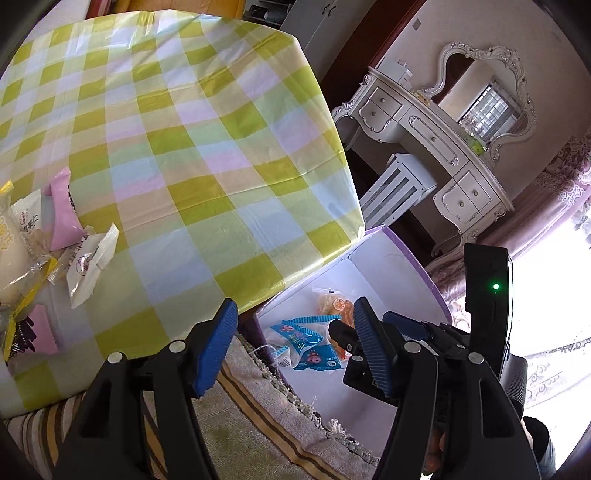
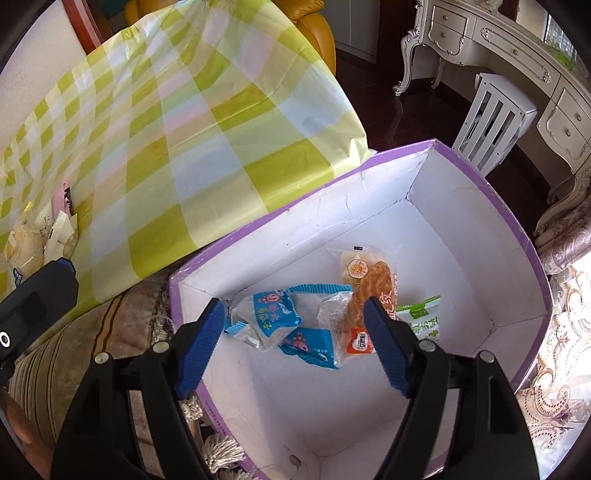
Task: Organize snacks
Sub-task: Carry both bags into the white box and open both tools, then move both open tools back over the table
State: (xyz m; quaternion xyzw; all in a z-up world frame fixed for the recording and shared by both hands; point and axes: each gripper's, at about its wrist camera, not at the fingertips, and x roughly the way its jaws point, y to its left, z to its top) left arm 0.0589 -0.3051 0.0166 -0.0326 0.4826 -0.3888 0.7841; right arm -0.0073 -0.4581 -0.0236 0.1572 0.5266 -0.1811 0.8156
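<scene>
A purple-rimmed white box (image 2: 480, 177) stands beside the table with the checked cloth (image 1: 184, 147). Inside lie blue packets (image 2: 273, 314), an orange twisted-pastry packet (image 2: 369, 291) and a green-and-white packet (image 2: 421, 314). My right gripper (image 2: 294, 303) hangs open over them with nothing between its pads. My left gripper (image 1: 295, 306) is open and empty above the table's corner and the box's near rim (image 1: 406, 243). More snacks sit at the table's left edge: a pink packet (image 1: 64, 214), a white packet (image 1: 92, 262) and a bread bag (image 1: 11, 258).
A striped, fringed cloth (image 1: 240, 406) lies under the box and the table edge. A white dressing table with a mirror (image 1: 443, 147) and a white stool (image 1: 399, 184) stand beyond the box. A yellow armchair (image 2: 310, 26) is behind the table.
</scene>
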